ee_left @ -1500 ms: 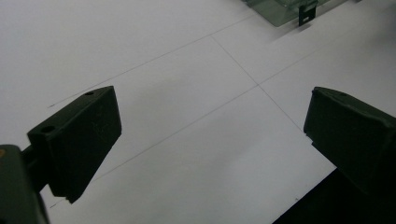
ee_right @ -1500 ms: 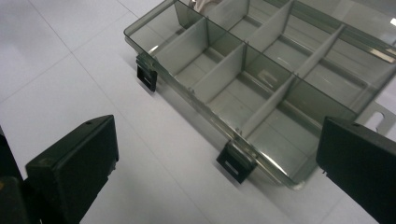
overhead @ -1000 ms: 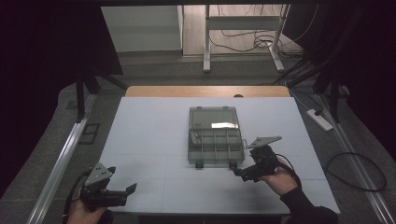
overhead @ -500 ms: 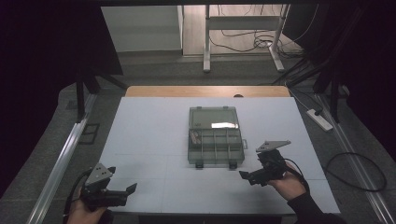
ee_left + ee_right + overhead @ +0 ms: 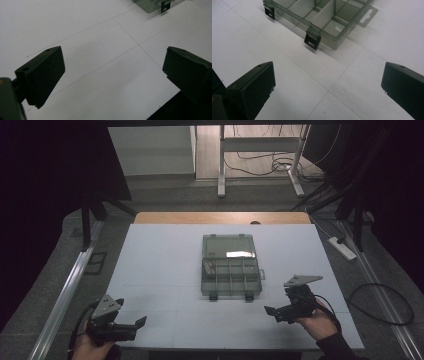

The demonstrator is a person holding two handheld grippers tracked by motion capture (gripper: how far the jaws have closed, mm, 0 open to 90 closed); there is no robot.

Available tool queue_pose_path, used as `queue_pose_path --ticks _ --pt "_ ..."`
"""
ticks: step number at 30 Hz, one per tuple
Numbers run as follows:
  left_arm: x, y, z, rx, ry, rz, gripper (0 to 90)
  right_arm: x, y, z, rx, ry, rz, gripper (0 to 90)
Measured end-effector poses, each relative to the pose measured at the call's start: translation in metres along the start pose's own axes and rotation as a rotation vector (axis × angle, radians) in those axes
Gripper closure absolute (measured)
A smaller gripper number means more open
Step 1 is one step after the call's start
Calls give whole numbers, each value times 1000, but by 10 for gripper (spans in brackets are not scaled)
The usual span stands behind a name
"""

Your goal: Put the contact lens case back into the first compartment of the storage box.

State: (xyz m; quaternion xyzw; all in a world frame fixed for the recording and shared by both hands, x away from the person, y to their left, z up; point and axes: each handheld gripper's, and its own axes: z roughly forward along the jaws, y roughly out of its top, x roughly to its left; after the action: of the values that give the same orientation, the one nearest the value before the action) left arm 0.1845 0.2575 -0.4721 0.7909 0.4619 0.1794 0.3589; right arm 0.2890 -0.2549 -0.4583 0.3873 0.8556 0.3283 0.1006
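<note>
High view: organizer box (image 5: 231, 272) lid away, clasps nearside.

An open organizer box (image 5: 231, 270) sits mid-table (image 5: 160, 255), both grippers well apart from it.

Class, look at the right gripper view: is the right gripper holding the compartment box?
No. The right gripper stands open over bare table, apart from the compartment box.

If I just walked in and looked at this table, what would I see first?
Your eye would go to the see-through grey box lying open in the middle of the white table, its lid flat behind it and its little compartments showing. Next you would see two black claws near the front edge, the left claw and the right claw, both open and holding nothing.
</note>
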Motion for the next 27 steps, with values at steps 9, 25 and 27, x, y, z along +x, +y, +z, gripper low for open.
queue_pose_path --ticks 9,25,27 --pt "0 0 0 1 -1 0 42 -3 -10 -10 -4 -20 25 0" --pt "0 0 1 3 1 1 42 -8 -27 -29 -26 -57 65 0" --pt "-1 1 1 3 1 1 42 -9 -29 -31 -27 -61 73 0"
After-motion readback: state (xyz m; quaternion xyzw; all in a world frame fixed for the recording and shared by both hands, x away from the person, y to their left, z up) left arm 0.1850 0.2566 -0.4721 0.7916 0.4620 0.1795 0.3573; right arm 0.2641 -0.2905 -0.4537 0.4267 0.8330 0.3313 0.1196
